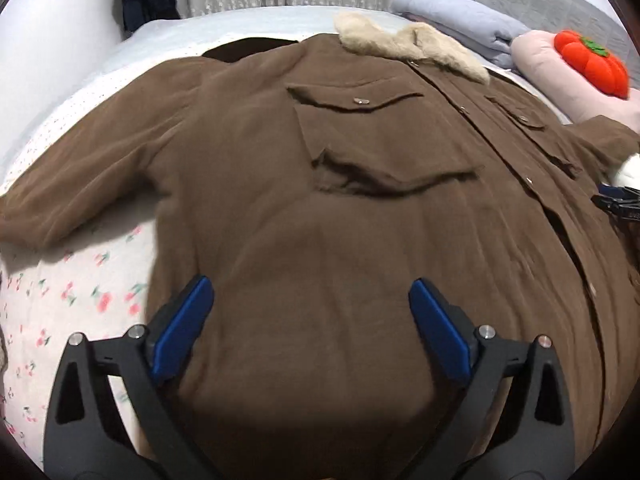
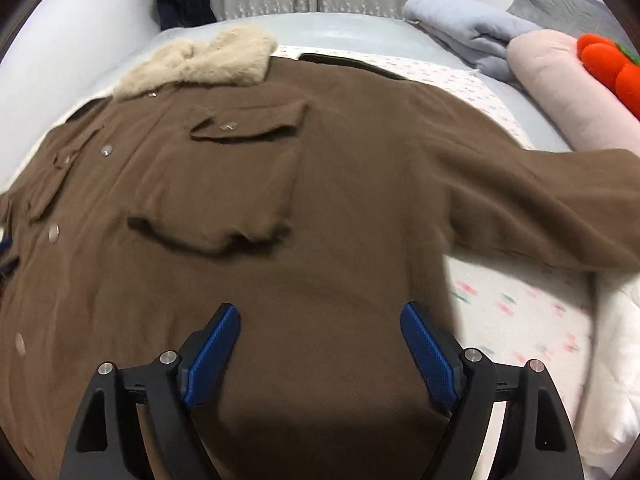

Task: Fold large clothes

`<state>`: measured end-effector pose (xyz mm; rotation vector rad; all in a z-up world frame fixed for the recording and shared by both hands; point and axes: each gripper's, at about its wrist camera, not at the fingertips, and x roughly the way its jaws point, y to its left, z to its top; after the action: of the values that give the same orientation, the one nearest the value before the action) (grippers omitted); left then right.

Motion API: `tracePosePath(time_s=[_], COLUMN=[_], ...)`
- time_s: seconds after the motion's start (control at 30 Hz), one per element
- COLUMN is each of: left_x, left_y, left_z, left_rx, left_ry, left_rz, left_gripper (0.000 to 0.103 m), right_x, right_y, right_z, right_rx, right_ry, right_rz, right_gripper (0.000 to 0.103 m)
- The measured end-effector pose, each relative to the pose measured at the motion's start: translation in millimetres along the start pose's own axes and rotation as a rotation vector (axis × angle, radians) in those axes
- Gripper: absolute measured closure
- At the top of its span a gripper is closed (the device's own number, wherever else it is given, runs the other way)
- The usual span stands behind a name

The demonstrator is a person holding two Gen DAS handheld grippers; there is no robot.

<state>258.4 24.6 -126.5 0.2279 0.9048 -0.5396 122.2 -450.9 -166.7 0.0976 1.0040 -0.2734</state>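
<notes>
On the bed (image 1: 56, 300), w/ its flowered sheet, a brown coat (image 1: 320, 208) lies spread flat, front up, fur collar (image 1: 412, 50) at the far end, sleeves out to each side. Chest pockets (image 1: 352, 102) have flaps snapped shut; nothing seen inside. Lower pocket (image 1: 392, 178) flap is rumpled. Far right: folded blue blanket (image 1: 460, 20), pink pillow (image 1: 560, 68) w/ an orange pumpkin cushion (image 1: 592, 64) on it. Left claw (image 1: 310, 300) tilts down over the coat's lower left half, blue pads (image 1: 184, 320) wide apart, gripping nothing. Right claw (image 2: 320, 326) tilts down over the lower right half near the side seam, pads (image 2: 430, 356) also spread, nothing held. Can't tell if the tips touch the cloth.
</notes>
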Motion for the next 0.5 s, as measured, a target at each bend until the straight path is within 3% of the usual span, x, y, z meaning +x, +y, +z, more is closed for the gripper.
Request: tracePosePath(time_s=[0.03,0.07,0.13,0.23,0.37,0.5], left_x=[-8.1,-12.8,-20.4,-40.8,-69.6,-72.5], left_y=[-2.9,-9.9,-10.8,8.6,-7.8,-43.0], left_z=[-8.1,-14.8,-22.9,-22.5,-3.5,32.5], left_rx=[0.065,0.135,0.181,0.066,0.096,0.173], left_ry=[0.010,0.017,0.021,0.057,-0.036,-0.066], left_rz=[0.016,0.066,0.146,0.120,0.138,0.134], left_gripper=[0.004,0.004,0.000,0.001,0.001,0.001], right_x=[-6.0,-8.4,-13.3,-33.8,-67.7,-84.5], right_y=[-8.6,-18.4,-43.9,-68.6,-39.3,4.8], right_z=[-6.6,-12.1,-26.7,-43.5,-34.9,1.7], right_rx=[-0.006,0.010,0.068,0.187,0.115,-0.002], right_ry=[0.004,0.028,0.060,0.036,-0.071,-0.133], right_rz=[-0.006,-0.042,-0.043,0.017,0.028,0.063], right_gripper=[0.018,0.008,0.004,0.004,0.004,0.004])
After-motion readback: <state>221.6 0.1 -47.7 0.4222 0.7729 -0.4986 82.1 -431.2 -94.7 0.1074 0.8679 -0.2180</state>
